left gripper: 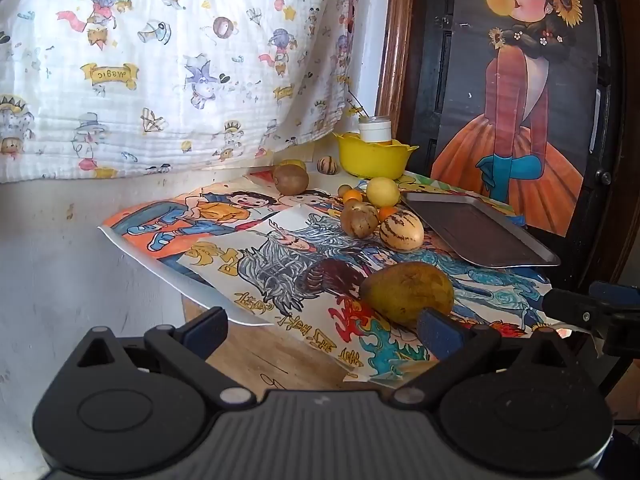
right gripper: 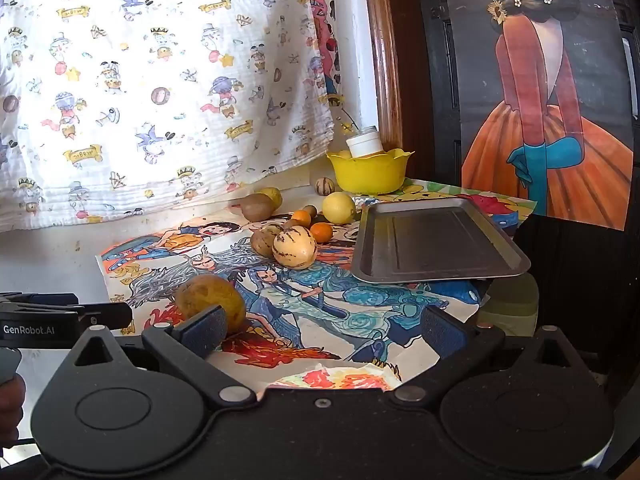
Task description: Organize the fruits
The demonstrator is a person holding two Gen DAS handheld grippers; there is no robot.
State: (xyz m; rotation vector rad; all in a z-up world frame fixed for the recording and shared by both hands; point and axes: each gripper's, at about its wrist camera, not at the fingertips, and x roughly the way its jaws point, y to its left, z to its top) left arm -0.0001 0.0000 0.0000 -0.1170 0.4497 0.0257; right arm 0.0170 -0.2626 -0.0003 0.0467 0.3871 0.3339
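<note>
A brownish-yellow mango (left gripper: 408,292) lies on the drawing-covered table near my left gripper (left gripper: 320,330), which is open and empty; its right finger (left gripper: 438,330) is just in front of the mango. The mango also shows in the right wrist view (right gripper: 212,300), beside the left finger (right gripper: 202,330) of my open, empty right gripper (right gripper: 320,330). Further back lies a cluster of fruit: two striped melons (right gripper: 295,247), small oranges (right gripper: 321,232), a lemon (right gripper: 338,208) and a kiwi (right gripper: 257,206). A dark metal tray (right gripper: 436,240) sits empty to the right.
A yellow bowl (right gripper: 370,172) holding a white-capped jar (right gripper: 366,142) stands at the back. A cartoon-print cloth (right gripper: 160,80) hangs behind the table. A painted poster of a girl (right gripper: 552,120) stands at the right. Coloured drawings (right gripper: 320,292) cover the table top.
</note>
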